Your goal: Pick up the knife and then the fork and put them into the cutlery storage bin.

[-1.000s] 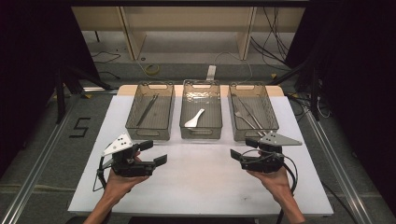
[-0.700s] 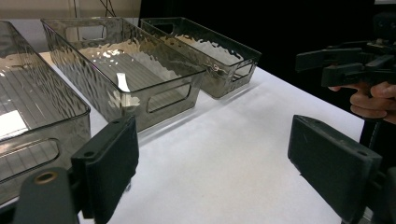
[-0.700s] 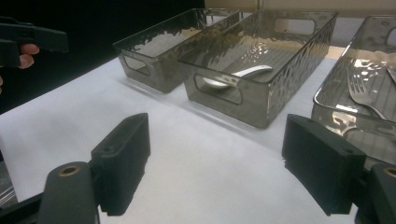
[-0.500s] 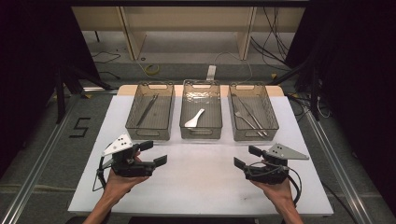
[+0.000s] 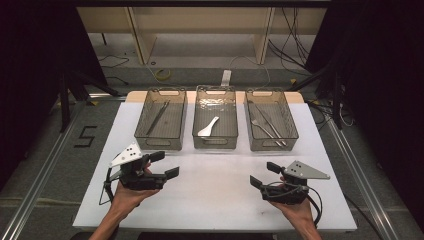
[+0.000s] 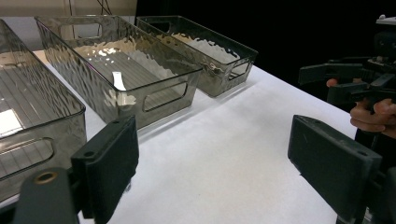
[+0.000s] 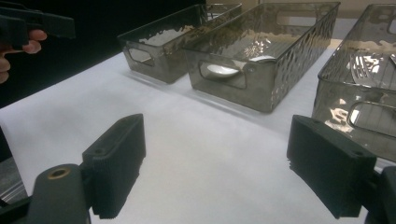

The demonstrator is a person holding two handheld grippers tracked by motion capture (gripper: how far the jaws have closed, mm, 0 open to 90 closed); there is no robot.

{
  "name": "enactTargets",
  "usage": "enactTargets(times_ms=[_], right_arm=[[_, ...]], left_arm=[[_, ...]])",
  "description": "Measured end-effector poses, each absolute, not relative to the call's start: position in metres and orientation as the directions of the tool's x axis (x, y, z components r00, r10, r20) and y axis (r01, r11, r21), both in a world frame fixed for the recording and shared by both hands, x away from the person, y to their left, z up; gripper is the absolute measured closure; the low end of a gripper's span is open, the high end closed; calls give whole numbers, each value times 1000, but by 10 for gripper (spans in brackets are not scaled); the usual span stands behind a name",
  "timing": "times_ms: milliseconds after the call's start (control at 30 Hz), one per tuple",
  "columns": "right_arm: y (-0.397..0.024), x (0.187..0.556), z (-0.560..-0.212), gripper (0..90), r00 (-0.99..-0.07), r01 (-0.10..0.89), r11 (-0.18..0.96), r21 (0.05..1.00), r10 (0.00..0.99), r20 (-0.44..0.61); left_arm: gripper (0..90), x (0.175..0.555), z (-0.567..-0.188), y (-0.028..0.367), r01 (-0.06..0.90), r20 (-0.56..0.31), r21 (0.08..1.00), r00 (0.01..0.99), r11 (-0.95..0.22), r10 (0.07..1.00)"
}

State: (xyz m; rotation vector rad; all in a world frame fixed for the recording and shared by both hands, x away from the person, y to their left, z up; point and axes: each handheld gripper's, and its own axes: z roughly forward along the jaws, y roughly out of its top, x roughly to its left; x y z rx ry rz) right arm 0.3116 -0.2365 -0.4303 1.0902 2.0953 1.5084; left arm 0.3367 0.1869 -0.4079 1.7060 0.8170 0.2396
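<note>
White table (image 5: pixel 215 200) bare between left gripper (image 5: pixel 167 165) and right gripper (image 5: pixel 263 175), jaws apart

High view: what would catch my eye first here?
Three clear bins stand in a row at the far side of a white table: the middle one holds a white spoon, the outer two hold metal cutlery. Nearer, a person holds a left gripper and a right gripper, both with jaws open and empty.

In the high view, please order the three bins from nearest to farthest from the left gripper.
From the left gripper:
1. Left bin, just ahead of it, holding long utensils.
2. Middle bin, at the centre, holding a white spoon.
3. Right bin, at the far side, holding cutlery.
</note>
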Motion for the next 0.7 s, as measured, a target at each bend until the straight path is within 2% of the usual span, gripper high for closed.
enactTargets(times_ms=[700], right_arm=[[-238, 307, -434, 199, -643, 380, 149, 913, 752, 145]], left_arm=[[159, 336, -408, 186, 391, -252, 915, 744, -98, 619]])
